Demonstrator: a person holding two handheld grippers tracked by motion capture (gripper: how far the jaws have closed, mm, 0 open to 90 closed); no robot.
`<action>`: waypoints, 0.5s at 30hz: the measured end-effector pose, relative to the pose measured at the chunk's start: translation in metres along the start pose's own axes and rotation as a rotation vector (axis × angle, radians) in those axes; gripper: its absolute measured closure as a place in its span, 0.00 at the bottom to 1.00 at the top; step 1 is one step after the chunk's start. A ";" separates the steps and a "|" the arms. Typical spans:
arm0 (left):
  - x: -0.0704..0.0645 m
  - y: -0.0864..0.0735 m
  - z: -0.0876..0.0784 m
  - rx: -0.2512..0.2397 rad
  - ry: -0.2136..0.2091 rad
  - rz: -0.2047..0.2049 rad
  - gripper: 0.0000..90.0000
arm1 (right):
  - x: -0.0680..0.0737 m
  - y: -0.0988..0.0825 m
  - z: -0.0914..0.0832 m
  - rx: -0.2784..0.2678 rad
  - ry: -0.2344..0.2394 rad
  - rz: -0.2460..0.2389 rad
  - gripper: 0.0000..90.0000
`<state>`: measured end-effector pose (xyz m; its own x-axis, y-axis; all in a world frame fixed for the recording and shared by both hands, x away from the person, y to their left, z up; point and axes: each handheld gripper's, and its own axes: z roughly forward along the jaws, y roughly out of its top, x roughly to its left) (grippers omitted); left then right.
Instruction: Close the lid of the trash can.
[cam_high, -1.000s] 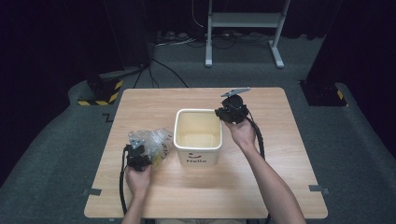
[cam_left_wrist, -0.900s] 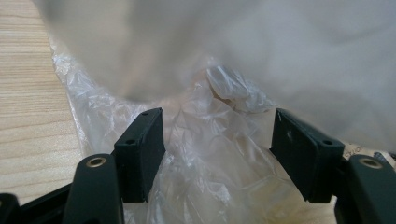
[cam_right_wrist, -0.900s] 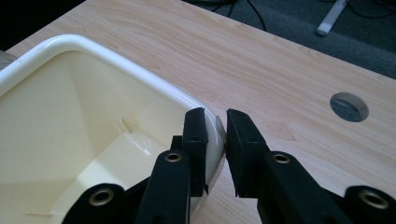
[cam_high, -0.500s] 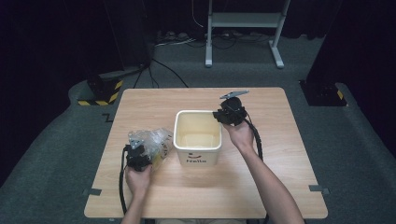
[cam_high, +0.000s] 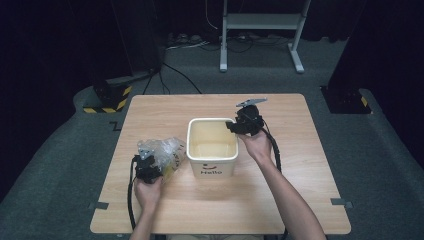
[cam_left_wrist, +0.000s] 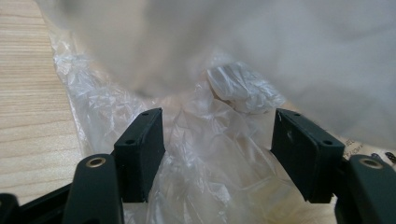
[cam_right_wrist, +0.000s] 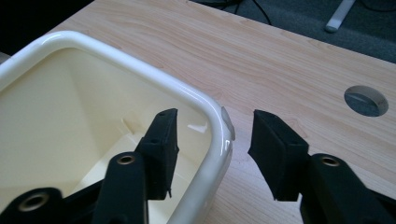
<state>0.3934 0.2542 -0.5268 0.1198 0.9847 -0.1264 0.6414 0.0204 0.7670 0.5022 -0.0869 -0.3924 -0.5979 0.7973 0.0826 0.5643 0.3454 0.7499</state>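
right gripper (cam_right_wrist: 212, 154): jaws have just been opening and stand apart, straddling the far right corner of the glossy cream square plastic bin (cam_right_wrist: 140, 70); one pad sits inside the wall, the other outside, and neither pad presses on the rim between them. the right gripper view gives detail the high view lacks: a smooth rounded lip with a highlight, bare moulded inner walls, and a round cable hole (cam_right_wrist: 365, 100) in the table beyond the outer pad. the high view alone shows the dark "hello" lettering and smile on the bin's near face, away from the right gripper (cam_high: 235, 127).

left gripper (cam_left_wrist: 217, 154): jaws apart with crumpled clear plastic film (cam_left_wrist: 210, 140) lying between the pads; whether the pads press on it cannot be told. film is thin, creased, translucent, blurred close to the lens. in the high view the left gripper (cam_high: 148, 167) lies at the film bundle (cam_high: 162, 152), just left of the bin (cam_high: 212, 150).

light wood-grain table (cam_high: 165, 107), matte, flat.
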 end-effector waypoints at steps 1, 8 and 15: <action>0.000 0.000 0.000 0.001 0.000 0.003 0.38 | -0.001 0.000 0.000 -0.004 0.005 0.003 0.55; 0.001 0.000 0.000 -0.004 -0.002 -0.012 0.38 | -0.005 -0.004 -0.003 -0.049 0.053 0.028 0.45; 0.001 0.000 0.000 0.001 -0.004 -0.013 0.38 | -0.012 -0.008 -0.011 -0.088 0.074 0.044 0.39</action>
<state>0.3936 0.2553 -0.5270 0.1141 0.9837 -0.1387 0.6435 0.0332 0.7648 0.4987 -0.1044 -0.3926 -0.6158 0.7709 0.1625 0.5407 0.2636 0.7989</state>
